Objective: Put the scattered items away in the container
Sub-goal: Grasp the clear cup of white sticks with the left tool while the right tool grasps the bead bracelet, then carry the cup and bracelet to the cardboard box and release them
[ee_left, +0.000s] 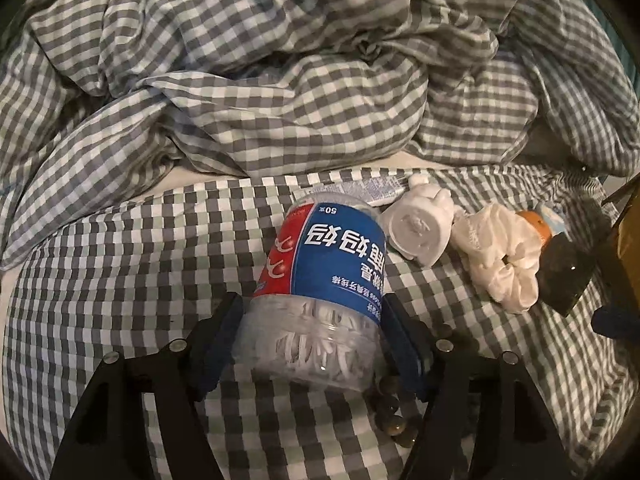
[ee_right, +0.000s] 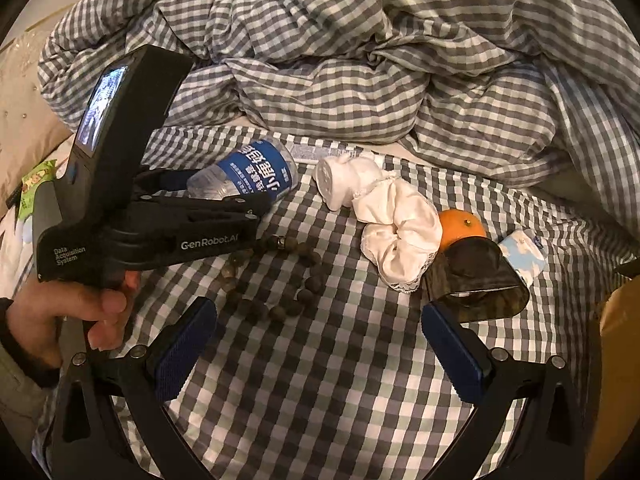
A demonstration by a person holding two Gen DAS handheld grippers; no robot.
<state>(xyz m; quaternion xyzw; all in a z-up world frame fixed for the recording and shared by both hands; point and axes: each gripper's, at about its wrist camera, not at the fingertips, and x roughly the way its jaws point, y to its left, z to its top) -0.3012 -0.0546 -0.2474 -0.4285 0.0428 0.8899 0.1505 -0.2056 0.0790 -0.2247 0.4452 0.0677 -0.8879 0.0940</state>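
A clear jar with a blue and red label (ee_left: 324,280) lies on the checked bed; it also shows in the right wrist view (ee_right: 248,178). My left gripper (ee_left: 312,344) is shut on the jar, its blue pads against both sides. My right gripper (ee_right: 316,356) is open and empty, low over the bedsheet. Ahead of it lie a brown bead bracelet (ee_right: 276,280), a white figurine (ee_right: 340,180), a white scrunchie (ee_right: 400,240), an orange (ee_right: 460,228), a dark hair clip (ee_right: 476,280) and a tissue pack (ee_right: 524,254).
A crumpled checked duvet (ee_right: 400,60) is piled behind the items. A brown cardboard box edge (ee_right: 616,360) stands at the far right. A white tube (ee_left: 360,192) lies behind the jar. The person's hand (ee_right: 80,312) holds the left gripper's handle.
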